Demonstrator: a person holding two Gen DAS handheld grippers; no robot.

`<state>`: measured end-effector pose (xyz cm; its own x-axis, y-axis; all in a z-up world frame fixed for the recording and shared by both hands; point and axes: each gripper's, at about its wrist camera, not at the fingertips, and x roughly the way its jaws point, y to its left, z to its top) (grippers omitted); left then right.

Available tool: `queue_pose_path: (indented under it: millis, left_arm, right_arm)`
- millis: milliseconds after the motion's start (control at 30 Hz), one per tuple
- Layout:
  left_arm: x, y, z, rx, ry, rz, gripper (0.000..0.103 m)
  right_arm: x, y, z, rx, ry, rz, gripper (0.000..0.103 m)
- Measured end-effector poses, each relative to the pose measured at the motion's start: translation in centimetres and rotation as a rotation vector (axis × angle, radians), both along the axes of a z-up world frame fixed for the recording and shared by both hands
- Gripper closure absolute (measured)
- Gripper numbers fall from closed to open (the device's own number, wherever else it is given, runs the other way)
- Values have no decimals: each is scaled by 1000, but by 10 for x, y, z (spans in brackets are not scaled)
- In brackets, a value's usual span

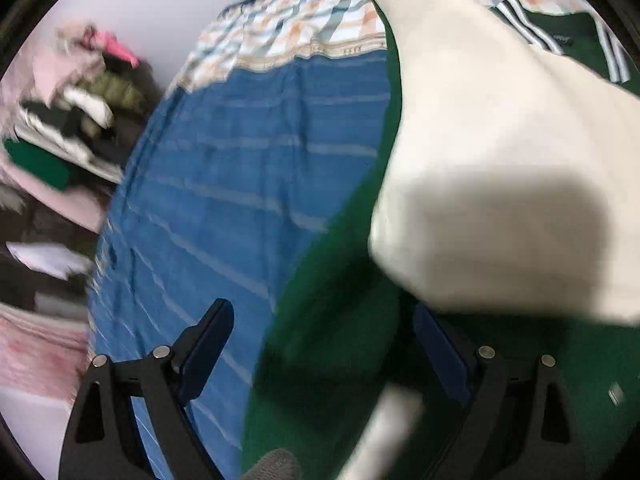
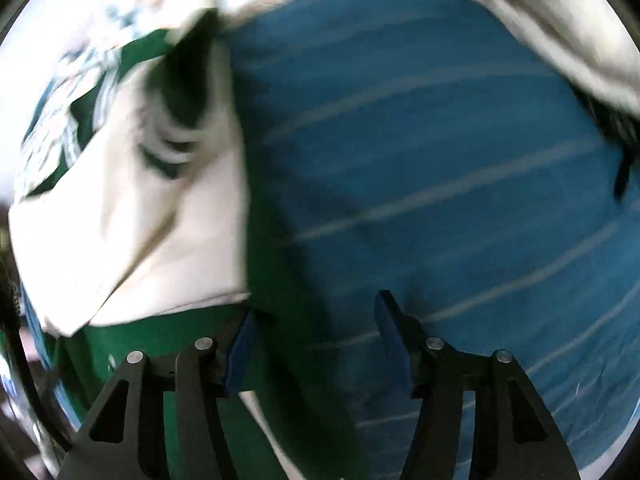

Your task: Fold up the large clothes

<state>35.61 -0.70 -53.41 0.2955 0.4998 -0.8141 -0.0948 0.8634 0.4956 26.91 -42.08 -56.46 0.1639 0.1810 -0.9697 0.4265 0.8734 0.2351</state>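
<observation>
- across the left wrist view, the left gripper (image 1: 320,352) sits at the bottom edge with its two dark fingers spread wide apart and nothing between them.
- a green garment (image 1: 332,308) with a cream panel (image 1: 500,168) fills the centre and right of the frame; the cream part is blurred and covers the tip of the right-hand finger.
- white stripes on the green garment show at the upper right.
- a blue striped sheet (image 1: 240,184) lies under the garment, running from lower left to centre, with a checked cloth (image 1: 304,28) above it at the top.
- a blurred pile of clothes (image 1: 76,104) sits at the far left.
- across the right wrist view, the right gripper (image 2: 316,340) is at the bottom, fingers apart, holding nothing.
- the green garment (image 2: 160,344) and its cream panel (image 2: 132,240) occupy the left half, just beside the left-hand finger.
- the blue striped sheet (image 2: 440,184) fills the centre and right; more cream fabric (image 2: 568,36) crosses the upper right corner.
</observation>
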Motion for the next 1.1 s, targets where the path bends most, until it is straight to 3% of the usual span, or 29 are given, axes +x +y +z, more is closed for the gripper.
queue_pose_path:
  millis: [67,133,233,333,433,533,667,767,867,933,1033,1100]
  left_arm:
    - [17,14,-12,13,10,50,8]
    - [34,40,-25,-62,27,152,0]
    - [41,67,-31,-183,42,228,0]
    - [25,62,-12,-168,63,191,0]
    - [-2,54,27,-154,39,137,0]
    - [-5,41,68,-174,-6,84,0]
    - [48,16,95,-213,-102,-3,0]
    - [106,1,68,-191,-101,-10,0]
    - [154,-7,17,-102,-34,-21,0]
    - [176,-3,-16,-122,39,-25,0]
    - [191,7,-36,-159,79,-34,0]
    - [190,1,-32,-149,76,-49,0]
  right_arm:
    - [6,4,-4,13,0,19,43]
    - [10,4,-10,-29,3,18,43]
    - [11,-5,-19,-81,43,-41,43]
    - [11,-1,-16,-76,90,-51,42]
    - [-2,1,10,-80,116,-72,42]
    - [-12,-2,45,-11,5,-127,41]
    - [21,1,69,167,-168,-116,40]
    - [71,12,59,148,-161,-102,40]
    - [108,19,35,130,-93,-75,40]
    - [128,20,18,109,-36,-50,41]
    - [141,32,8,-41,1,8,64]
    - [150,32,5,-88,3,15,66]
